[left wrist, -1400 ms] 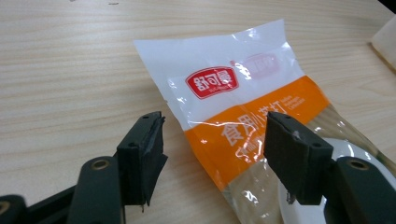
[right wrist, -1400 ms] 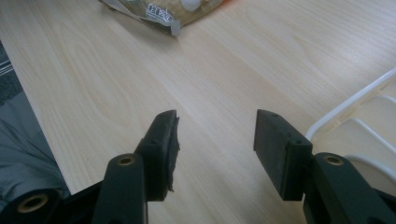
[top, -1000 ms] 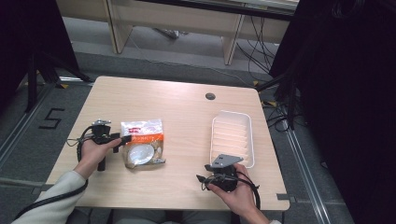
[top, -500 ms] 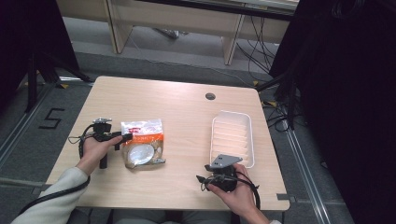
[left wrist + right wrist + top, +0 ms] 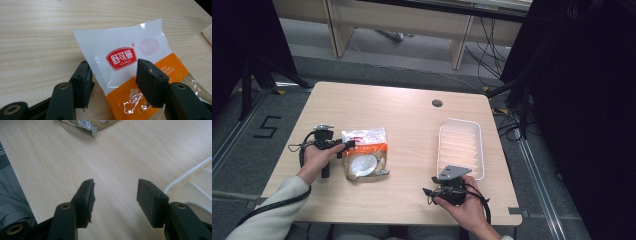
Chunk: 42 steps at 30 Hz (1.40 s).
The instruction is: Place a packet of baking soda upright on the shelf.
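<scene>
A white and orange snack packet (image 5: 364,152) with a red logo lies flat on the left half of the wooden table (image 5: 407,120). My left gripper (image 5: 345,146) is at the packet's left edge, open. In the left gripper view the packet (image 5: 130,67) has its white corner between the two black jaws, which stand apart on either side of it. My right gripper (image 5: 434,189) rests low near the table's front edge, open, with bare wood between its jaws (image 5: 115,195). A white ridged tray (image 5: 460,146) lies just beyond it.
A round cable hole (image 5: 437,103) is in the table's far side. The tray's white rim (image 5: 190,173) shows at the right of the right gripper view, and a corner of the packet (image 5: 86,126) at its top. Cables trail from both grippers. The floor lies past the table's edges.
My left gripper has slid right along the table, up to the packet's left edge. The right gripper and the tray have stayed put.
</scene>
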Each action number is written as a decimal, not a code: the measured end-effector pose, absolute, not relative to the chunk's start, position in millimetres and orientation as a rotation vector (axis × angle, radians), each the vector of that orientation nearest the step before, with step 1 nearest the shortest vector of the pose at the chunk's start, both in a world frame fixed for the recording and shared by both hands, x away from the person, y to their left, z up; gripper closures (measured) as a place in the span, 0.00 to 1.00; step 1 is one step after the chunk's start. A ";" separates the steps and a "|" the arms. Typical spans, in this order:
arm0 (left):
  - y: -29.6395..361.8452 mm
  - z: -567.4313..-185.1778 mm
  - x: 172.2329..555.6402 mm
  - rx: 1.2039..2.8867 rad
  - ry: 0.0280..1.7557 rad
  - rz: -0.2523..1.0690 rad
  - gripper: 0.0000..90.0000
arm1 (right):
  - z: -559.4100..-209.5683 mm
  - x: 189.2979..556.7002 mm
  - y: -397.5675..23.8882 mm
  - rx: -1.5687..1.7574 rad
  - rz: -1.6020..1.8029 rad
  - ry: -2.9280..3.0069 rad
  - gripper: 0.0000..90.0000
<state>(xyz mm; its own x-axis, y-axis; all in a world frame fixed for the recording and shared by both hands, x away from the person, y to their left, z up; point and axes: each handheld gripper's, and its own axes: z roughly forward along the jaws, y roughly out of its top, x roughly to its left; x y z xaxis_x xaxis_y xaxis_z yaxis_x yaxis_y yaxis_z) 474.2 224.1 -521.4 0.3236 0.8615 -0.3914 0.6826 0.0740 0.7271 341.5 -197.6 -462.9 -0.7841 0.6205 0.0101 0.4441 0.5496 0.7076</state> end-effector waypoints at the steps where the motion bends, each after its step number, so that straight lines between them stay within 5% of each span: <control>1: 224.2 -521.9 474.2 1.658 1.414 0.238 0.53 | -462.9 340.8 -197.2 0.902 1.063 2.544 0.54; 24: 223.3 -517.0 469.4 1.774 1.299 0.301 0.98 | -464.7 341.9 -196.7 0.893 1.071 2.528 0.54; 42: 224.6 -488.3 441.4 1.578 1.202 0.246 1.00 | -464.7 341.6 -197.1 0.890 1.086 2.510 0.53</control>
